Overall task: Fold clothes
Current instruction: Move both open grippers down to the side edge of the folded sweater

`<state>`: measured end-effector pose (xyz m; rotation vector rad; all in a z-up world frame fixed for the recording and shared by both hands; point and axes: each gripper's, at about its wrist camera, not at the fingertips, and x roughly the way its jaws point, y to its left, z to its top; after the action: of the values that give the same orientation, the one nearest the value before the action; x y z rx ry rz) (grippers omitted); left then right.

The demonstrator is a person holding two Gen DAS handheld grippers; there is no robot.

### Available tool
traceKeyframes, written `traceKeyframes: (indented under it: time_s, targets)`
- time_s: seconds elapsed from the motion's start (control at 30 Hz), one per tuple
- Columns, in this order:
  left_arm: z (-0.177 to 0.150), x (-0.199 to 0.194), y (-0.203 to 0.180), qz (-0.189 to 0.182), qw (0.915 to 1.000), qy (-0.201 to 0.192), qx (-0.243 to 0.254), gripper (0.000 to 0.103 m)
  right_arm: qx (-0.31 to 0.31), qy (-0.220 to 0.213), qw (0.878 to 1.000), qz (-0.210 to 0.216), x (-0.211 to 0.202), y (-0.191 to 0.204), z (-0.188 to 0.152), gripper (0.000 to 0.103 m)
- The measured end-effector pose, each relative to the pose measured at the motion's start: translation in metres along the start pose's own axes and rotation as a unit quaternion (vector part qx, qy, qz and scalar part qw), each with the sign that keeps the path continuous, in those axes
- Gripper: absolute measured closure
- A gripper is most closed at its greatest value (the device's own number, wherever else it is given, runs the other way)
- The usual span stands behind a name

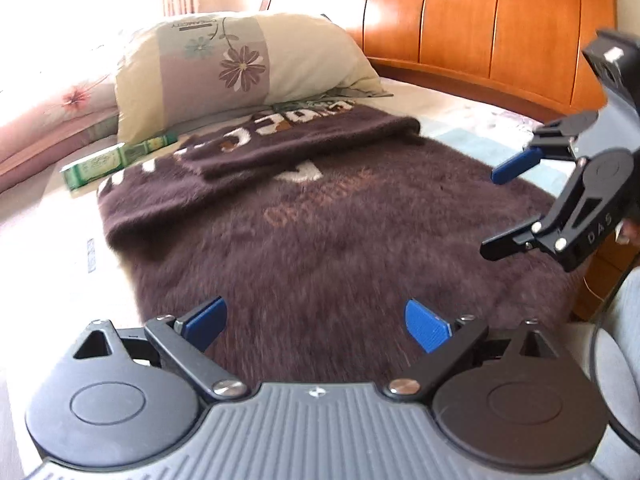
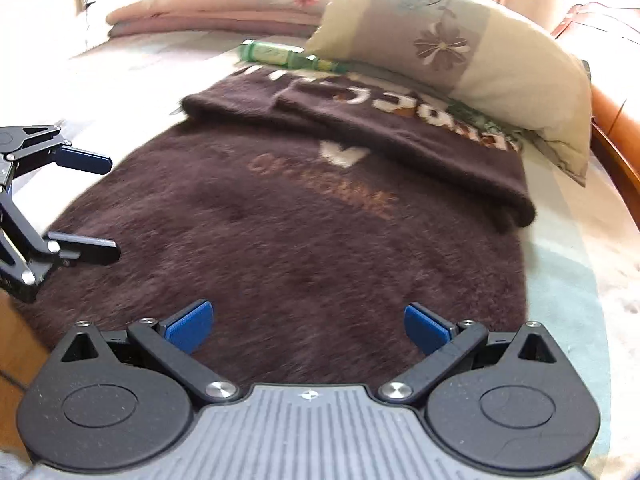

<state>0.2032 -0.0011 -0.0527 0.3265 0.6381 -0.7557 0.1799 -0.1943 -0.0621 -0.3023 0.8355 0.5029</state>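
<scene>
A fuzzy dark brown sweater with white and tan lettering lies spread on the bed. Its far part is folded over into a thick band near the pillow. My left gripper is open over the sweater's near edge, with nothing between its blue pads. My right gripper is also open above the near edge and holds nothing. In the left wrist view the right gripper shows at the right, open. The left gripper shows open at the left of the right wrist view.
A floral pillow rests at the head of the bed by the orange wooden headboard. A green box lies beside the pillow. Folded pink bedding sits further back. The pale sheet surrounds the sweater.
</scene>
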Motion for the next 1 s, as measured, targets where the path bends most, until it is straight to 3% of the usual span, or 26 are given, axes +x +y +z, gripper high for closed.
traceKeyframes:
  time_s: [0.17, 0.37, 0.53, 0.7, 0.87, 1.0]
  targets:
    - [-0.013, -0.025, -0.012, 0.005, 0.9998, -0.005, 0.018, 0.007, -0.056, 0.015, 0.998, -0.005, -0.012, 0.028, -0.004, 0.000]
    - [-0.020, -0.035, -0.029, 0.012, 0.9997, 0.014, 0.016, 0.007, -0.102, 0.002, 0.995, 0.005, -0.023, 0.040, -0.033, 0.000]
    - [-0.027, -0.029, -0.051, 0.013, 0.9990, 0.038, 0.018, 0.007, -0.167, -0.036, 0.985, 0.034, -0.034, 0.055, -0.056, 0.000]
    - [-0.031, -0.020, -0.079, 0.013, 0.9962, 0.057, 0.065, 0.007, -0.244, -0.042, 0.968, 0.035, -0.024, 0.074, -0.067, 0.000]
    - [-0.029, -0.018, -0.090, 0.010, 0.9944, 0.058, 0.087, 0.007, -0.303, -0.031, 0.952, -0.028, -0.008, 0.086, -0.077, 0.000]
    - [-0.024, -0.017, -0.092, 0.006, 0.9940, 0.058, 0.093, 0.007, -0.325, -0.051, 0.943, -0.046, -0.014, 0.085, -0.079, 0.000]
